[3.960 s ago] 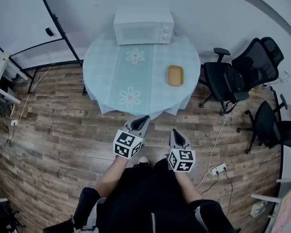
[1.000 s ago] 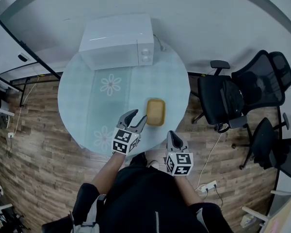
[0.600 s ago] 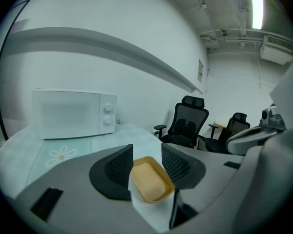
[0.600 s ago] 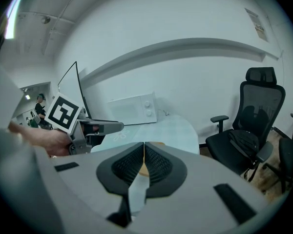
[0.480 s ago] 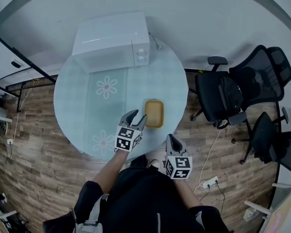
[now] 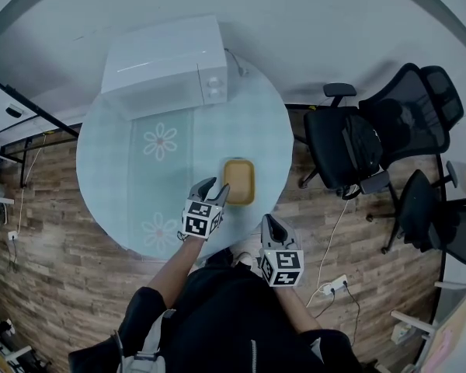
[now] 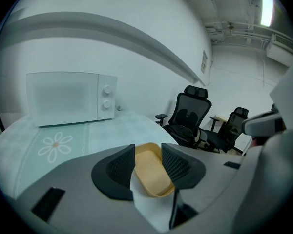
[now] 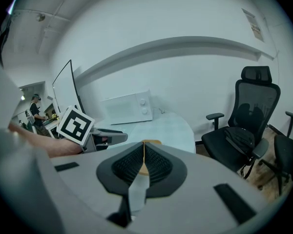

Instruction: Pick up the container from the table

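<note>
A shallow tan container (image 6: 238,181) lies on the round table (image 6: 116,169) near its right front edge. My left gripper (image 6: 212,187) hovers just left of it, open, with nothing between its fingers. In the left gripper view the container (image 7: 154,173) shows through the gap between the jaws, a little ahead. My right gripper (image 6: 268,223) hangs off the table's front edge, shut and empty. In the right gripper view only a sliver of the container (image 8: 147,143) peeks over the closed jaws.
A white microwave (image 6: 165,59) stands at the table's back. Black office chairs (image 6: 349,150) crowd the right side, and one (image 7: 188,118) shows past the table. Cables and a power strip (image 6: 332,283) lie on the wooden floor.
I have walked up to the table over the last seconds. The left gripper has come over the tabletop, closing in beside the container. The right gripper stays low and shut.
</note>
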Action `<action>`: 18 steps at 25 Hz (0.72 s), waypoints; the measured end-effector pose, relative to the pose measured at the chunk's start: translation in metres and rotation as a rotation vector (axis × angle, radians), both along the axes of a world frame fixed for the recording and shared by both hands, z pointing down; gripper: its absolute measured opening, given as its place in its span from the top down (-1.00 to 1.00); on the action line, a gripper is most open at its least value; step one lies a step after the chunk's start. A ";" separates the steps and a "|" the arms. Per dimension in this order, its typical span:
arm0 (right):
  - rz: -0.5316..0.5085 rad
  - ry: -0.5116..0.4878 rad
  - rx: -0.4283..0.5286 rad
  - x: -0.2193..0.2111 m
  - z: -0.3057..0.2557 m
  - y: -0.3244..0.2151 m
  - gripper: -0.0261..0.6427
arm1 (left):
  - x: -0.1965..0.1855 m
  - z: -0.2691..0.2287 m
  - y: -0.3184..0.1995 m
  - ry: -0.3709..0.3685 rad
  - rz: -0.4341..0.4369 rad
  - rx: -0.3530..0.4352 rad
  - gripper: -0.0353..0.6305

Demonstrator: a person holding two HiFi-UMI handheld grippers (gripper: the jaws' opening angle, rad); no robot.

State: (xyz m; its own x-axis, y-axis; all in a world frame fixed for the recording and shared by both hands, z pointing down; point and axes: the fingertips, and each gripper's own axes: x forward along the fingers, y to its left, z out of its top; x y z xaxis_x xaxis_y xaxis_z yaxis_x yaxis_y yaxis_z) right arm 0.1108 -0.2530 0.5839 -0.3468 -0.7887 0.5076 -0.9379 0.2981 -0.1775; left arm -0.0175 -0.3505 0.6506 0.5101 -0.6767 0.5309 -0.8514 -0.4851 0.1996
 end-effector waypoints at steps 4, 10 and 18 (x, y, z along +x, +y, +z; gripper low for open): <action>0.007 0.001 -0.009 0.000 0.002 -0.002 0.85 | -0.001 0.017 -0.005 -0.021 0.003 -0.027 0.38; 0.024 0.006 -0.021 0.003 0.006 -0.009 0.85 | 0.001 0.046 -0.015 -0.024 -0.014 -0.098 0.38; 0.047 0.013 -0.055 0.010 0.016 -0.010 0.85 | 0.005 0.085 -0.022 -0.035 -0.051 -0.201 0.38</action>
